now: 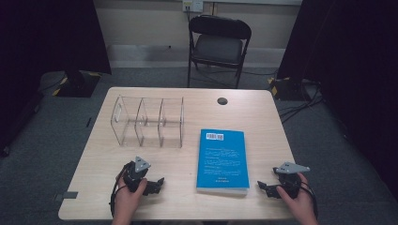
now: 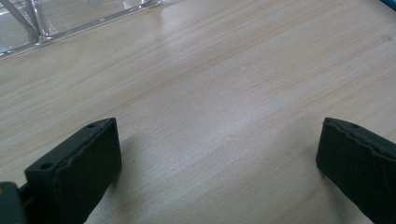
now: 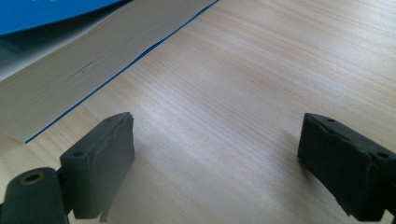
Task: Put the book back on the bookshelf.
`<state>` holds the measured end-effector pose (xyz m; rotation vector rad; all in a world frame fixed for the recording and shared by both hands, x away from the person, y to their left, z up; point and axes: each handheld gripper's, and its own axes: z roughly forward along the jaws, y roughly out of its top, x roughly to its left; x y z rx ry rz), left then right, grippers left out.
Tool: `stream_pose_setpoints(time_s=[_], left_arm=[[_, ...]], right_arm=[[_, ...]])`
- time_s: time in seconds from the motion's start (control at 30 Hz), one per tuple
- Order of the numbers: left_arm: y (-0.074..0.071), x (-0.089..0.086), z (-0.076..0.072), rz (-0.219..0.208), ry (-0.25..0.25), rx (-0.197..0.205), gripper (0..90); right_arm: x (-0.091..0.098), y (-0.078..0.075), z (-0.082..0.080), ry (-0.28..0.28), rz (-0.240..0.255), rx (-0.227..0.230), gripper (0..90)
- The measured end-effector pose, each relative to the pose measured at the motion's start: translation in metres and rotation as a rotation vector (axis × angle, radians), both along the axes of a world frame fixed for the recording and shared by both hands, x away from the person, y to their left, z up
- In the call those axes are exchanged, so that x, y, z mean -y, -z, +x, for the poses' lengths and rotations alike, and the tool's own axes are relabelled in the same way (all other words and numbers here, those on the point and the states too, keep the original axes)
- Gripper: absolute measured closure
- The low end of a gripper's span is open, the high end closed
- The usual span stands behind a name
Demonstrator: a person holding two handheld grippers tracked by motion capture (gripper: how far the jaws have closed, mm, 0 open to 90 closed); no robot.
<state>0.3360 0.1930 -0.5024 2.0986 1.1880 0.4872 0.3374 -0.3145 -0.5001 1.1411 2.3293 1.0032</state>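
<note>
Book (image 1: 222, 159), blue, is lying flat on the counter (image 1: 263, 117), right of a clear rack (image 1: 148, 122). Left tongs (image 1: 157, 183) and right tongs (image 1: 263, 187) are resting released, empty, flanking the book; right tongs are sitting just beside it.

You have a pale wood-grain rectangular table (image 1: 263, 117) in front of you. Near its far edge, a small dark round cap (image 1: 222, 101) sits flush in the top. Just beyond that far edge stands a black metal folding chair (image 1: 219, 44) with a padded seat, facing the table. Grey carpet (image 1: 56, 136) lies all around the table. Black curtains (image 1: 42, 37) hang past both far corners, and black cables (image 1: 300, 105) trail over the carpet off the far right corner.
</note>
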Motion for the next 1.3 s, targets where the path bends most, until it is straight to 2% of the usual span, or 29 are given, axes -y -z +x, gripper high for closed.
stream_pose_setpoints(time_s=[0.33,0.53,0.6,0.7,0.77,0.83,0.93,1.07,1.17,1.2,1.3], left_arm=[[0.0,-0.001,0.0,0.0,0.014,0.002,0.0],[-0.002,0.0,-0.002,0.007,0.044,-0.023,0.5],[-0.004,0.0,-0.002,0.013,0.052,-0.025,3.2],[-0.008,0.003,-0.003,0.0,0.068,-0.016,20.9],[-0.01,0.007,-0.003,0.015,0.086,-0.014,14.8],[-0.011,0.011,-0.005,0.0,0.097,-0.011,18.7],[-0.014,0.016,-0.006,-0.001,0.125,-0.007,16.6],[-0.016,0.025,-0.008,-0.018,0.161,-0.013,16.6],[-0.017,0.03,-0.01,-0.046,0.19,-0.032,16.6],[-0.017,0.031,-0.01,-0.041,0.207,-0.034,16.6],[-0.016,0.037,-0.013,-0.059,0.221,-0.055,16.6]], right_arm=[[0.0,0.0,0.0,-0.003,0.0,0.0,10.4],[0.0,0.0,0.0,-0.004,0.0,0.0,10.4],[0.0,0.0,0.0,-0.004,0.0,0.0,10.4],[0.0,0.0,0.0,-0.002,0.0,0.0,10.6],[0.0,0.0,0.0,0.0,-0.002,0.002,11.1],[0.0,0.0,-0.001,0.0,-0.001,0.003,11.8],[-0.001,-0.001,-0.002,0.001,-0.004,0.001,13.6],[-0.007,-0.004,-0.005,-0.041,-0.029,0.003,13.7],[-0.01,-0.007,-0.007,-0.066,-0.005,0.003,13.7],[-0.01,-0.008,-0.007,-0.077,0.001,0.0,13.7],[-0.014,-0.01,-0.008,-0.105,-0.002,0.003,13.7]])
